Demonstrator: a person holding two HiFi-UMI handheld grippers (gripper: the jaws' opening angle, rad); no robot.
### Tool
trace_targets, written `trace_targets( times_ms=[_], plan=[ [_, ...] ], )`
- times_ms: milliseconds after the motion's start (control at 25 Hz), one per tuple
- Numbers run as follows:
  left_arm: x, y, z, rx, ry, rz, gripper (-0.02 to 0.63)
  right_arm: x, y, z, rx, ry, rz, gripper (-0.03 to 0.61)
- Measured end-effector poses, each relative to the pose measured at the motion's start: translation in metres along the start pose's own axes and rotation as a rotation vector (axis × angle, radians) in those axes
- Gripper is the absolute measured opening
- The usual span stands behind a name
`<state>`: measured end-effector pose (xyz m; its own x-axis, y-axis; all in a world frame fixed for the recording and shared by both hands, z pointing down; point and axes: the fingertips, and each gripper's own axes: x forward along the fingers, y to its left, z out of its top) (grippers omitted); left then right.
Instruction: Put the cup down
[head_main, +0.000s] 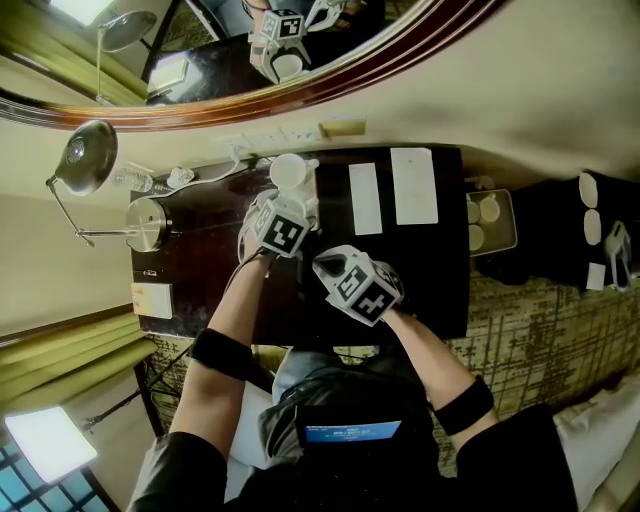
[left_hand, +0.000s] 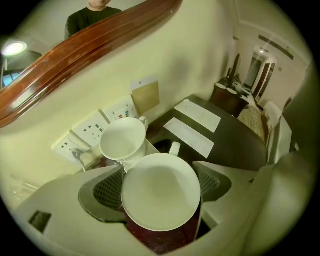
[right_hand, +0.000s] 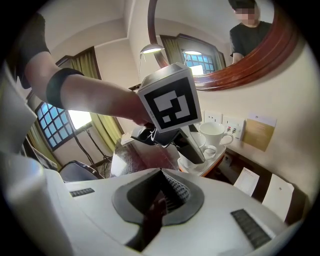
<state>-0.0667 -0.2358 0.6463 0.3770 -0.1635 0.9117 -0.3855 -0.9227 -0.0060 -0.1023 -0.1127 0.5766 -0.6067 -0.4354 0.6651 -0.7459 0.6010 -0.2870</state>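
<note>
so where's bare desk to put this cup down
Bare desk in front of the two paper sheets, toward its right edge; another patch between notepad and left arm. Crowded back left: tray, second cup, lamp.

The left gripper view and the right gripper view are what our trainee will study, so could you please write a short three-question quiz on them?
1. True or false: the right gripper holds a cup.
2. Which thing stands between the jaws of the left gripper? A: a white cup. B: a lamp. C: a paper card.
3. Short answer: what is fixed to the wall just behind the other cup?

Key:
1. False. Its jaws are together with nothing between them.
2. A.
3. Power sockets.
</note>
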Motion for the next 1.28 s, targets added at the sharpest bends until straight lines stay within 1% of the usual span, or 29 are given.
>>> trace_targets(
  times_ms=[320,600,720,800,920,1080,1280],
  plan=[
    [0.006,0.004,0.001,-0.030,-0.043,0.000,0.428,0.005,0.001,-0.002,0.018,0.002,-0.016,0.003],
    [0.007,0.008,0.009,-0.064,-0.103,0.001,0.433,0.010,0.004,-0.008,0.036,0.006,-0.016,0.003],
    [0.005,0.008,0.008,-0.052,-0.113,0.012,0.439,0.006,0.005,-0.004,0.028,0.005,-0.023,0.003],
    [0.005,0.006,0.005,-0.039,-0.109,0.009,0.480,0.004,0.004,-0.003,0.032,0.001,-0.027,0.003],
    [0.004,0.003,0.003,-0.032,-0.110,0.006,0.499,0.001,0.001,-0.004,0.044,-0.006,-0.036,0.003],
    [-0.001,0.004,0.003,-0.034,-0.115,0.015,0.499,-0.002,0.002,-0.009,0.052,-0.002,-0.041,0.003],
    [-0.013,0.007,0.010,-0.028,-0.134,0.051,0.500,-0.011,0.004,-0.010,0.048,-0.012,-0.048,0.003]
  ],
)
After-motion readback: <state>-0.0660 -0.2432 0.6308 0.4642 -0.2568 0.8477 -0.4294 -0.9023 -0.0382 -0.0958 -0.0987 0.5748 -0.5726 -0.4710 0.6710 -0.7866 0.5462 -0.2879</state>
